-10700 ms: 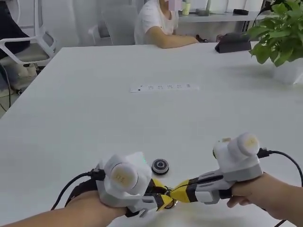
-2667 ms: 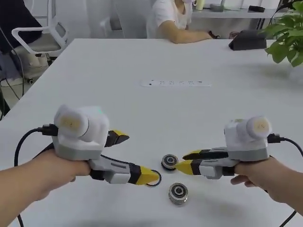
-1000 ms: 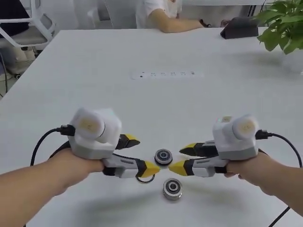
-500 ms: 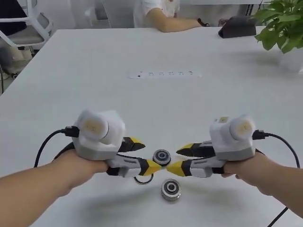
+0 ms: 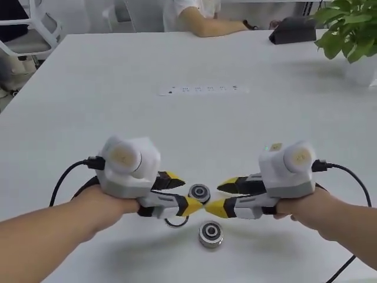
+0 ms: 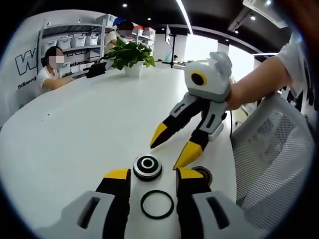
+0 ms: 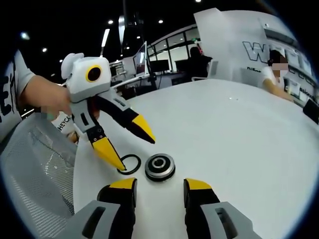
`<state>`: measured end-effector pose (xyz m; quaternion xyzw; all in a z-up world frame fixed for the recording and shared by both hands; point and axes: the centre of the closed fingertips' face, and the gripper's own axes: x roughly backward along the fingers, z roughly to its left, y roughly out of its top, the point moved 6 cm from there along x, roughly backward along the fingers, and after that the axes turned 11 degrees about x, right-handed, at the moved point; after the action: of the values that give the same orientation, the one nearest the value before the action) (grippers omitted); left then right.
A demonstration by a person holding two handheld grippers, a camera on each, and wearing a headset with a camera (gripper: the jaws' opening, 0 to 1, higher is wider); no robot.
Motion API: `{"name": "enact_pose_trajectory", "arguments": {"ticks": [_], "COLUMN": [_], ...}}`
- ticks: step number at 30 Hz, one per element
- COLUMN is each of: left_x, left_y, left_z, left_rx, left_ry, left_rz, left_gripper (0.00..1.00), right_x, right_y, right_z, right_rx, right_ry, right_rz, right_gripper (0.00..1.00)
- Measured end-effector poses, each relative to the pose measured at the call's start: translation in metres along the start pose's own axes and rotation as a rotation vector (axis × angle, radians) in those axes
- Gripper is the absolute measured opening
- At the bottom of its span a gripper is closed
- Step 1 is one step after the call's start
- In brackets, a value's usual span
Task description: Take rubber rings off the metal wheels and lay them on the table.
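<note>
In the lower middle of the head view, a dark-rimmed metal wheel [image 5: 199,192] is seen lying flat on the white table [image 5: 177,118], with yellow jaw tips pointed at it from both sides. The left gripper [image 5: 188,194] is held with its jaws moderately apart and nothing clamped; the wheel sits just ahead of its tips, in line with the gap and untouched. At the bottom centre of the left gripper view, 1 loose rubber ring [image 6: 157,204] is seen flat on the table, framed between that gripper's 2 jaws. The right gripper [image 5: 215,197] is likewise spread to a medium gap and empty, and the same wheel is centred just beyond its tips. A 2nd wheel [image 5: 211,233] is seen lower in the head view, near the 1st but apart from it.
</note>
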<state>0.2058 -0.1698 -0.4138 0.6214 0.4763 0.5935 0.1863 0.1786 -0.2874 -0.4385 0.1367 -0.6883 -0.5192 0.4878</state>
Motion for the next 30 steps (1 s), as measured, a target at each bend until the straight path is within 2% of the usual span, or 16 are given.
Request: {"name": "enact_pose_trajectory", "arguments": {"ticks": [17, 30], "left_x": [-0.013, -0.019], "left_y": [0.002, 0.001], "left_z": [0.0, 0.004], "left_rx": [-0.016, -0.018], "left_ry": [-0.005, 0.002], "left_rz": [0.019, 0.043], "left_gripper": [0.23, 0.15], "right_x": [0.001, 0.002], "right_y": [-0.002, -0.004], "right_z": [0.0, 0.0], "right_rx": [-0.007, -0.005], "right_ry": [-0.001, -0.002], "right_rz": [-0.002, 0.003], "right_gripper": [0.35, 0.35]}}
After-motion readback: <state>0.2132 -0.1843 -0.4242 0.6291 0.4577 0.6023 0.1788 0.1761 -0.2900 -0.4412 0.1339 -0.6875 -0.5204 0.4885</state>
